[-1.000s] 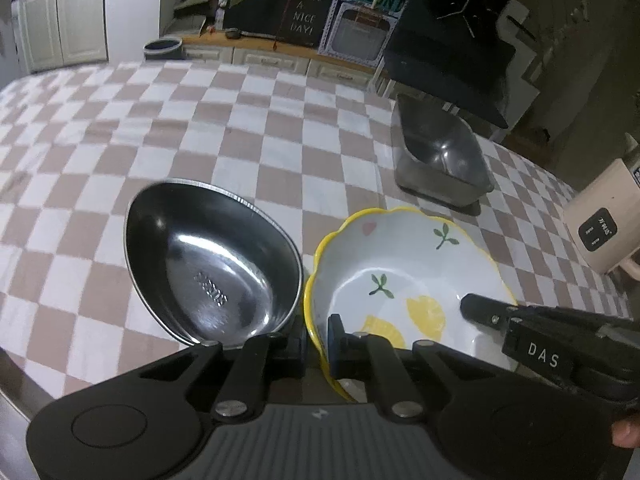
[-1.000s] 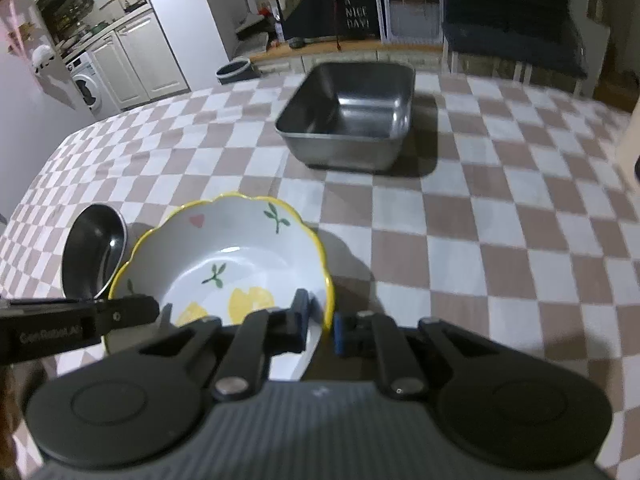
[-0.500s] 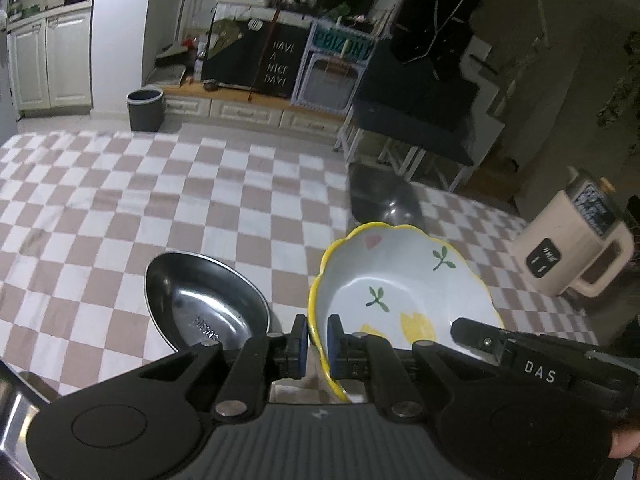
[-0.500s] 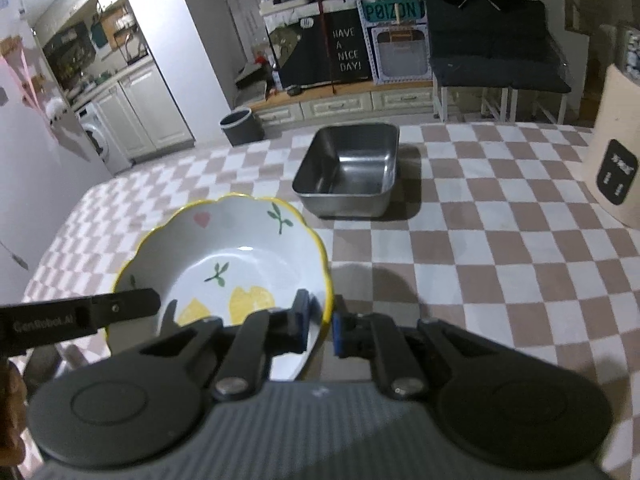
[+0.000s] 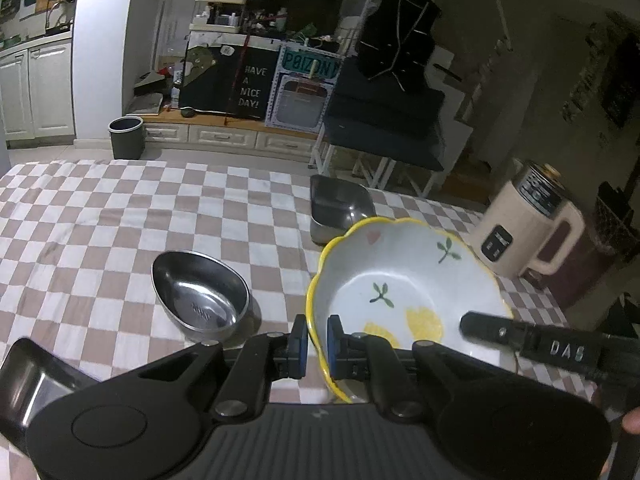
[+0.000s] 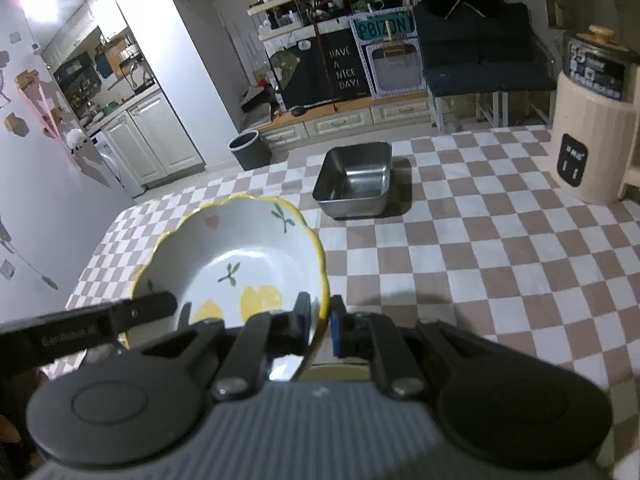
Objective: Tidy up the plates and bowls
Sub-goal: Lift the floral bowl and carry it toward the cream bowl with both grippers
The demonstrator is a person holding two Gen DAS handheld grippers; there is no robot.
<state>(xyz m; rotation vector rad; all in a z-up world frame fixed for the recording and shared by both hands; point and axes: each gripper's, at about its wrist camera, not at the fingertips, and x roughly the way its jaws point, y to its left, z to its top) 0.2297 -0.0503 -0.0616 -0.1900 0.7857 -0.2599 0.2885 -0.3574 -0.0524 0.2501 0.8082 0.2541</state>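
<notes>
Yellow-rimmed ceramic bowl [image 5: 404, 280] has come up off the desk [image 5: 120, 216]; my left gripper [image 5: 317, 344] and right gripper [image 6: 320, 316] each stay clamped on its rim, ready for carrying to stack.

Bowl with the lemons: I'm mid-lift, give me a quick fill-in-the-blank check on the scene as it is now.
1. Both grippers, left and right, are shut on the bowl's ____.
2. The bowl's scalloped edge is coloured ____.
3. The egg-shaped steel dish lies on the ____ cloth.
4. The steel pan beyond the bowl is ____ in outline.

Missing words: rim; yellow; checked; square
</notes>
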